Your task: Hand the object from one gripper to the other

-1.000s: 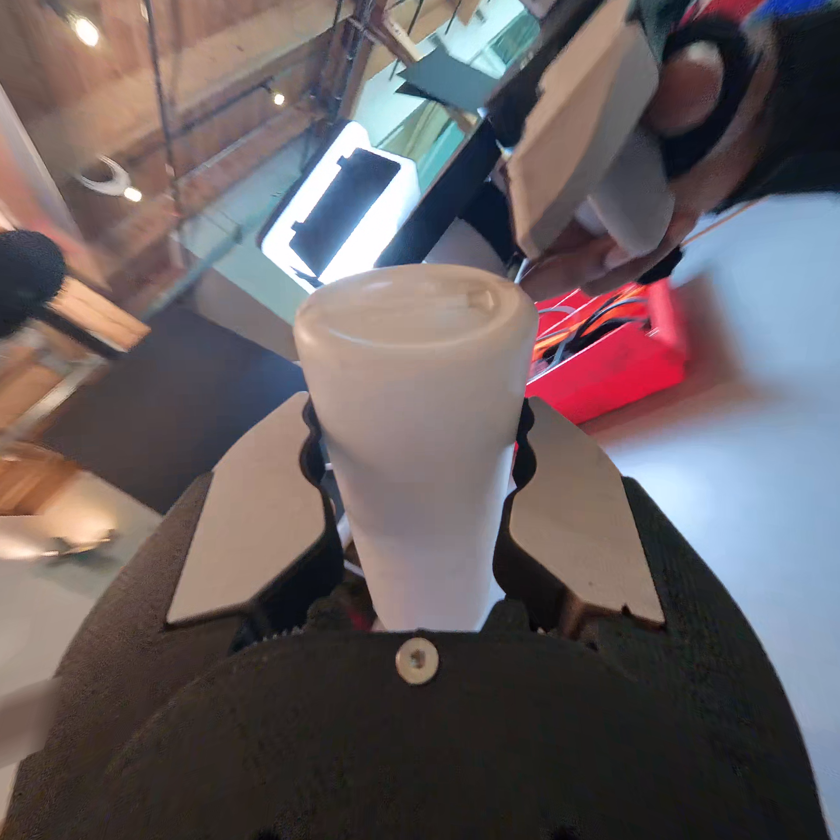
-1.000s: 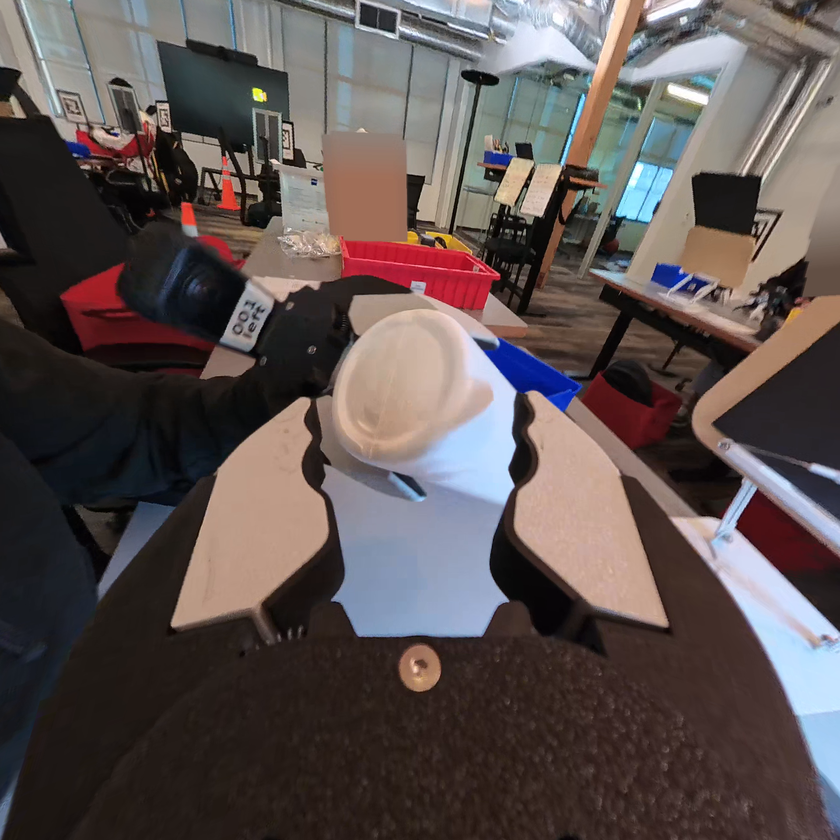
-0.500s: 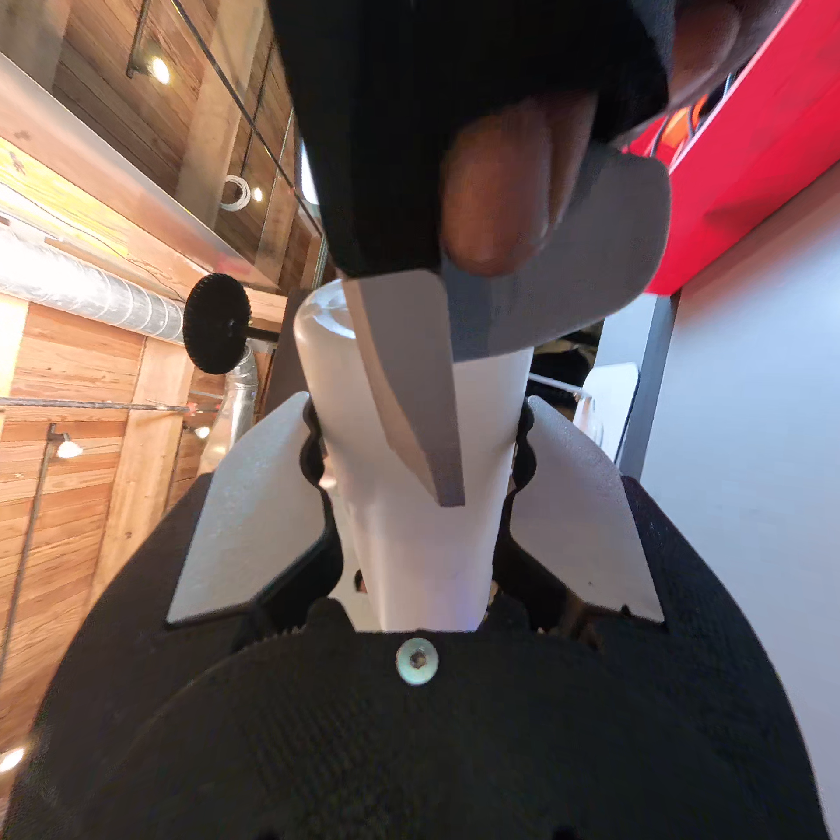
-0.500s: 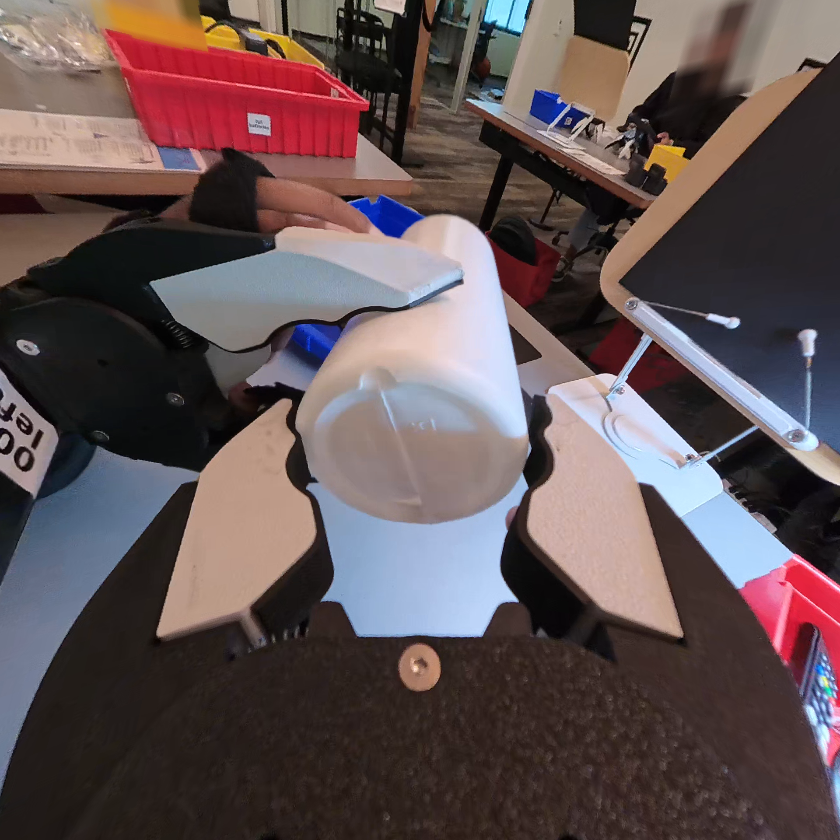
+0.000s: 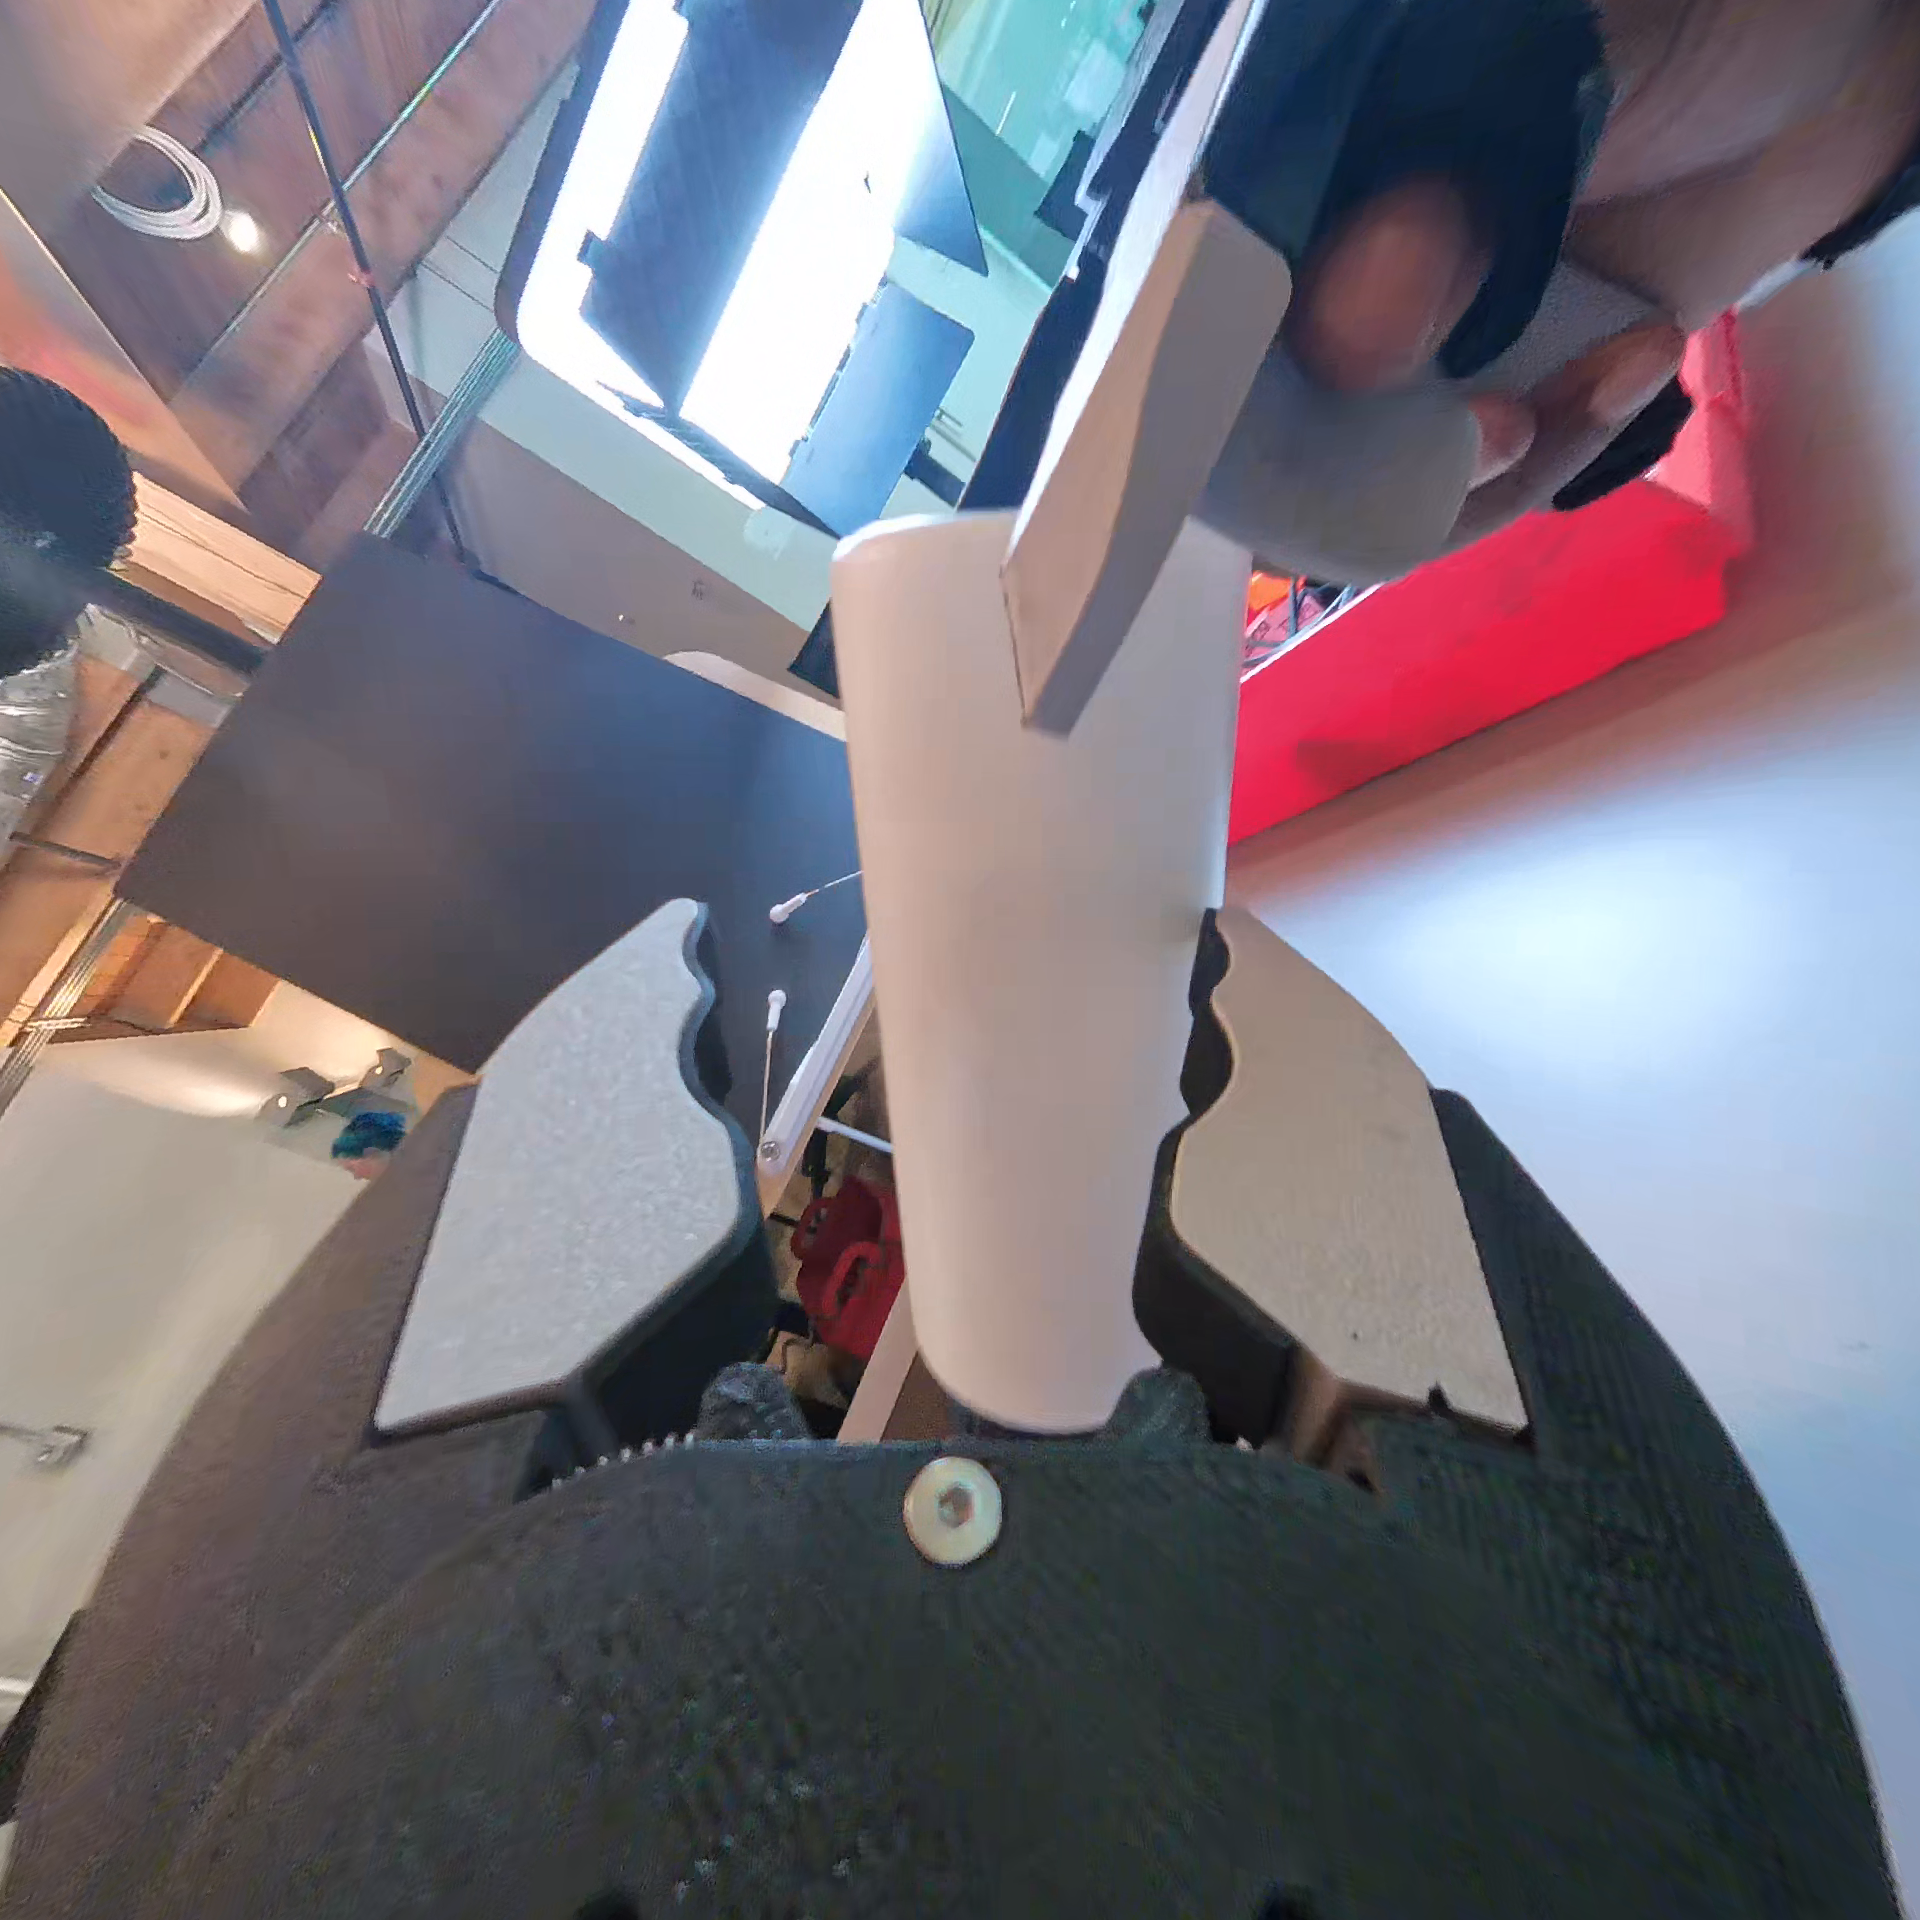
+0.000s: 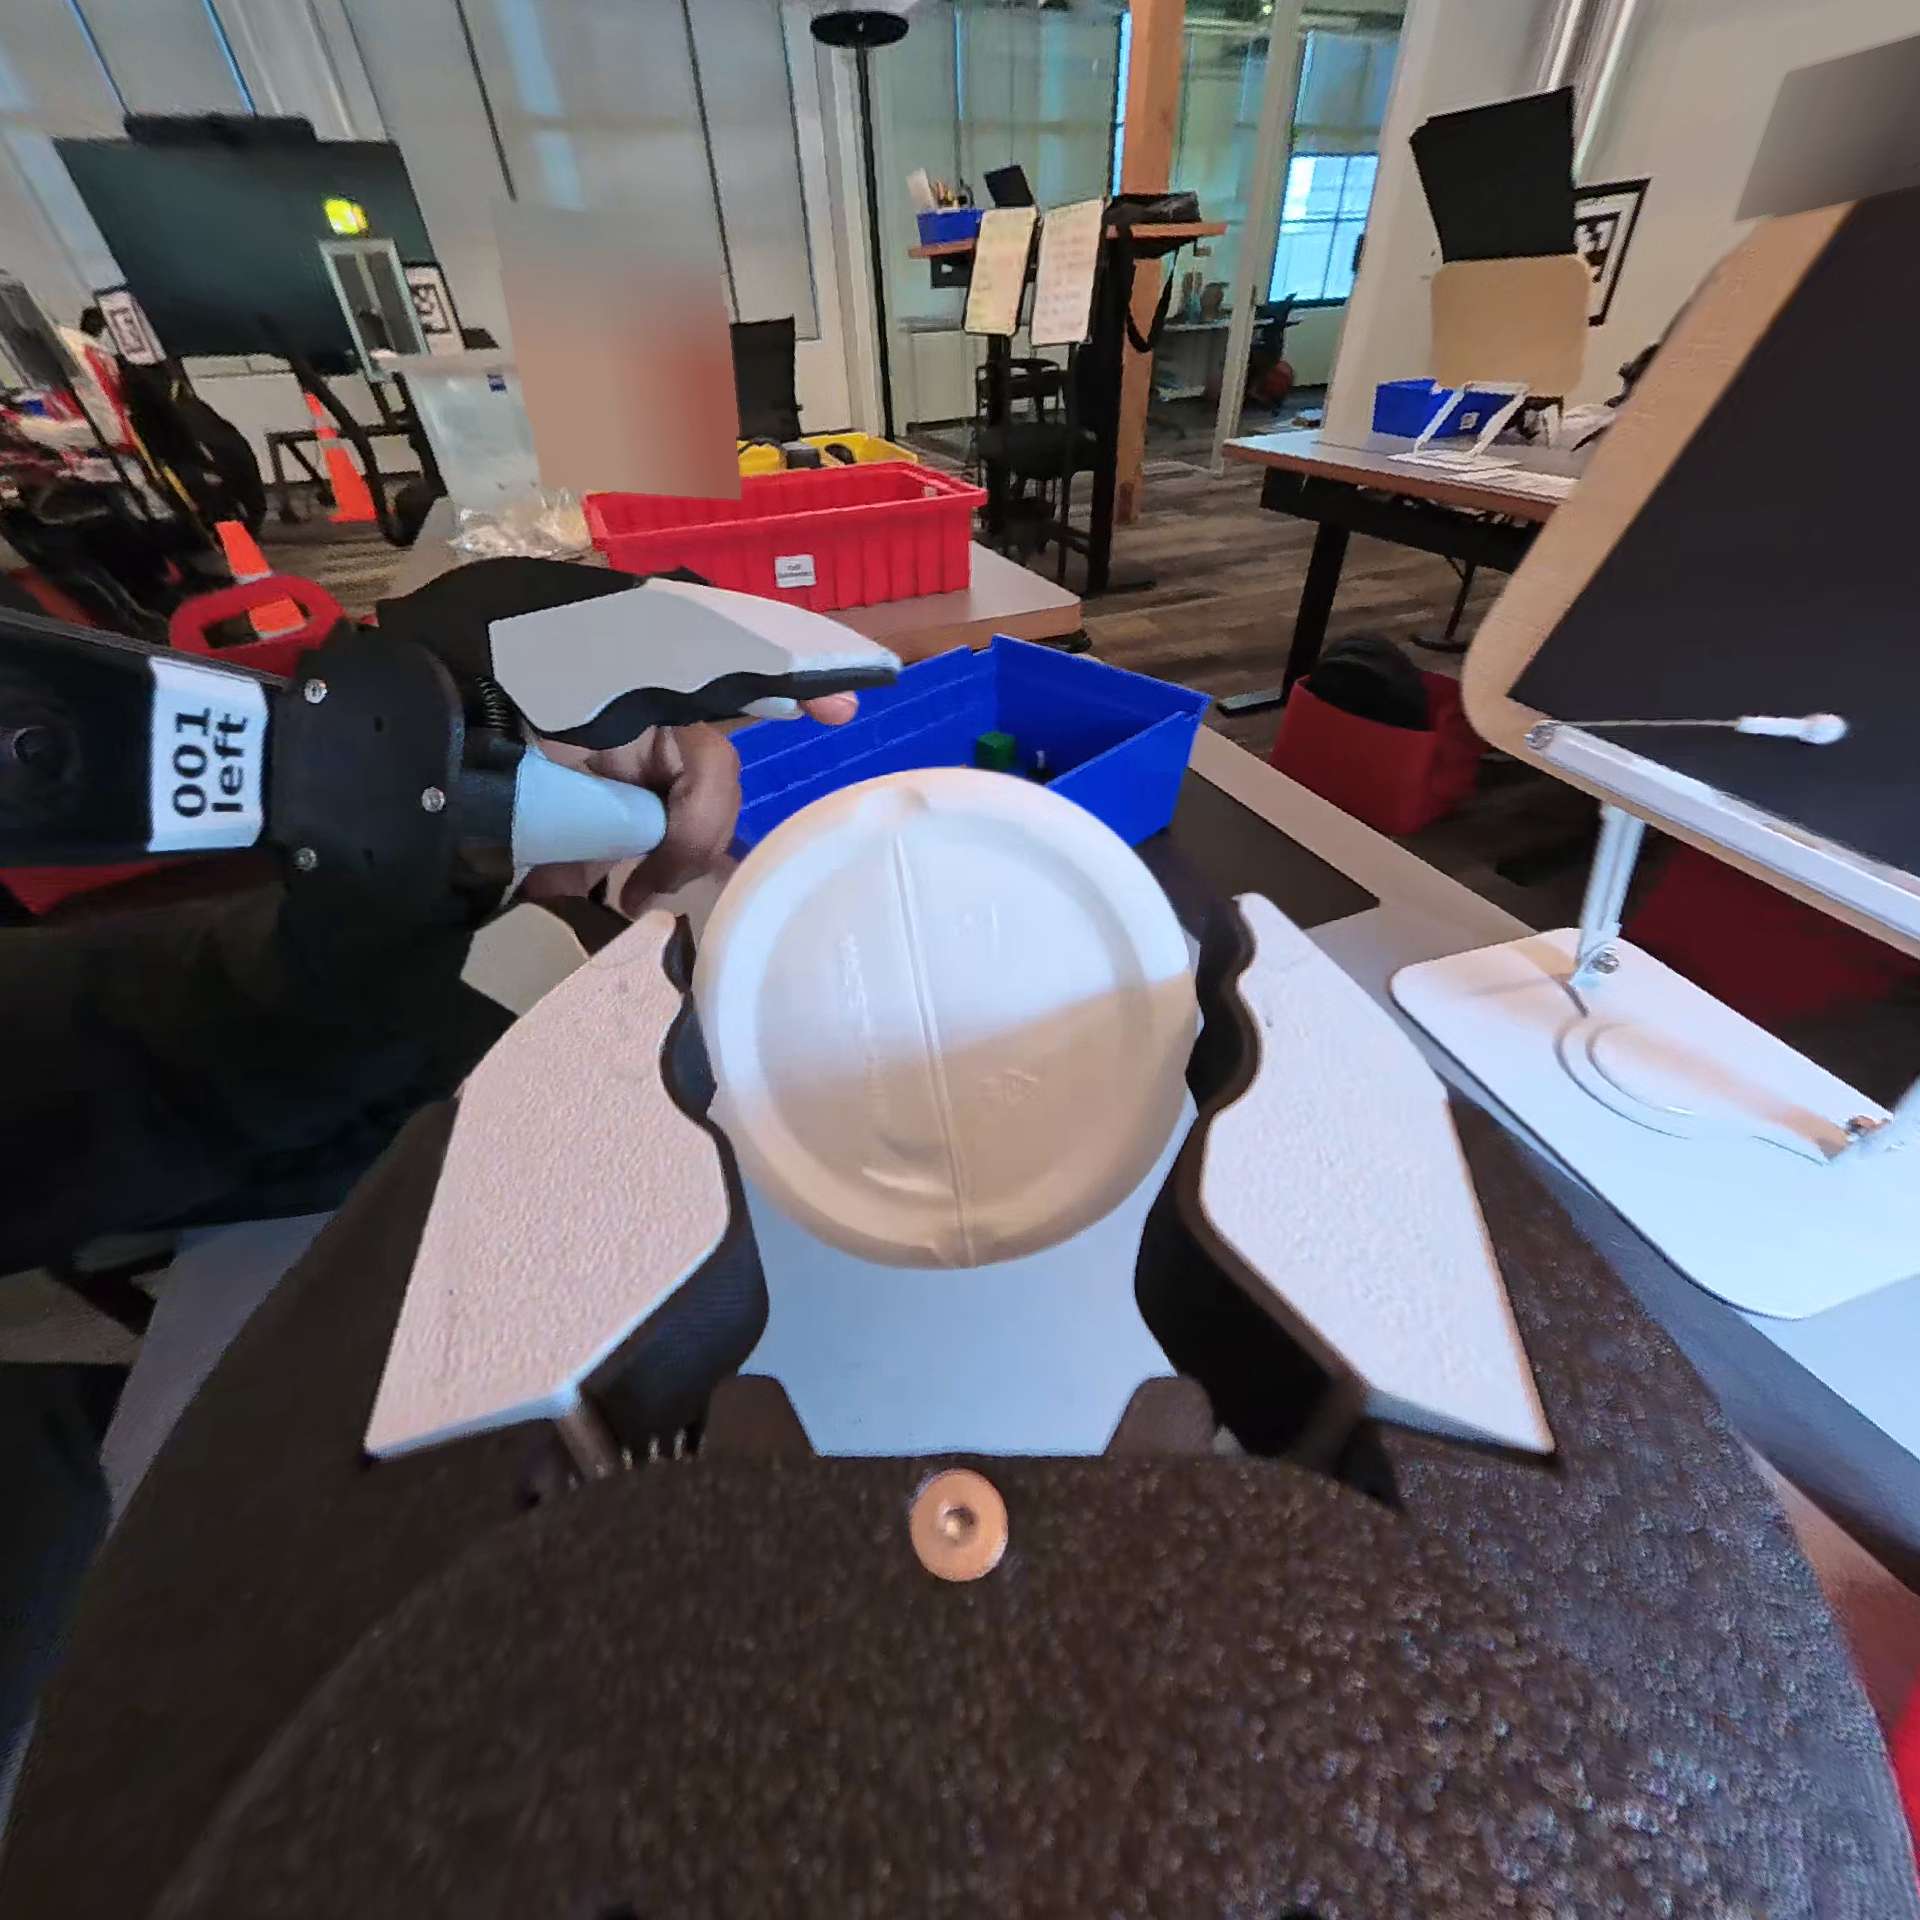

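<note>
1. Left tool (image 5: 951,925): half a second ago its jaws were clamped on the cylinder (image 5: 1029,987). They now stand well spread. One finger is clear of the cylinder, while the other only brushes its side. It holds nothing.
2. Right tool (image 6: 951,914): the jaws are closed on the cylinder, one finger pressed to each side. It carries the load alone.
3. Consequence: the transfer from left to right is judged essentially complete. What remains is for the left tool to withdraw clear of the cylinder's near end.
4. Location: the cylinder is held in the air above the tabletop (image 6: 956,1371).
5. Orientation, left view: the long axis runs forward from the left tool's body, leaning slightly. The right tool grips the far end crosswise.
6. Orientation, right view: one flat, ribbed end cap faces the right camera. The long axis therefore points roughly away from that camera.
7. Right view, farther left: the left tool appears apart from the cylinder.
</note>
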`<action>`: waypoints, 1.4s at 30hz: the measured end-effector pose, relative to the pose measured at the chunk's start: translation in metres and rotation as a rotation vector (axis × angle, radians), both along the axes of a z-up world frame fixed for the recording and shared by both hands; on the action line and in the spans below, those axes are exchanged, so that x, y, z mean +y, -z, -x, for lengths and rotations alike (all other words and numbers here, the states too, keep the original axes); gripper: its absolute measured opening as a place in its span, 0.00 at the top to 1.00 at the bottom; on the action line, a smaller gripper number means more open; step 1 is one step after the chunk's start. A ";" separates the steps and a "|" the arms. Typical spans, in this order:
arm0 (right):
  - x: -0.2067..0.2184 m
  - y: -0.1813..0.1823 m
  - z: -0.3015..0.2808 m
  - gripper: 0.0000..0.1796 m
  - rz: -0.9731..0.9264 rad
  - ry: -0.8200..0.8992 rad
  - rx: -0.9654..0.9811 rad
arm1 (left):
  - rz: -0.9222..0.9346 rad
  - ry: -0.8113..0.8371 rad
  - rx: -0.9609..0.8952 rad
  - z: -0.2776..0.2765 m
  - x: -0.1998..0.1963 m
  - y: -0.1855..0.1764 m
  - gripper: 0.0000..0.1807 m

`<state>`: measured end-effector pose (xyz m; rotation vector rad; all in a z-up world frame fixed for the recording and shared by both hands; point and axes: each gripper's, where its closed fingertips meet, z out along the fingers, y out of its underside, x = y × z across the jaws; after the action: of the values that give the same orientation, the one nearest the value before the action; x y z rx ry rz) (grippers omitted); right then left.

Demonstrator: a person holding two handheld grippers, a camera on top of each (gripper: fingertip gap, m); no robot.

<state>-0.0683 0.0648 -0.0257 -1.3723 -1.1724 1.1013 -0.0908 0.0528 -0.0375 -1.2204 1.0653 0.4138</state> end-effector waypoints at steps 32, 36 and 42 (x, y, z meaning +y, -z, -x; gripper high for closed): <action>0.123 0.106 -0.057 0.57 -0.068 0.509 -0.583 | 0.554 0.203 -0.509 0.020 0.022 0.036 0.59; 0.178 0.154 -0.059 0.53 0.021 0.598 -0.903 | 0.546 0.189 -0.534 0.030 0.024 0.031 0.60; 0.219 0.188 -0.067 0.55 0.017 0.695 -1.431 | 0.521 0.179 -0.544 0.042 0.023 0.022 0.60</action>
<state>-0.0013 0.2841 -0.2139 -2.3897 -1.3456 -0.5552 -0.1324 0.0761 -0.0597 -1.5591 0.8119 -0.3492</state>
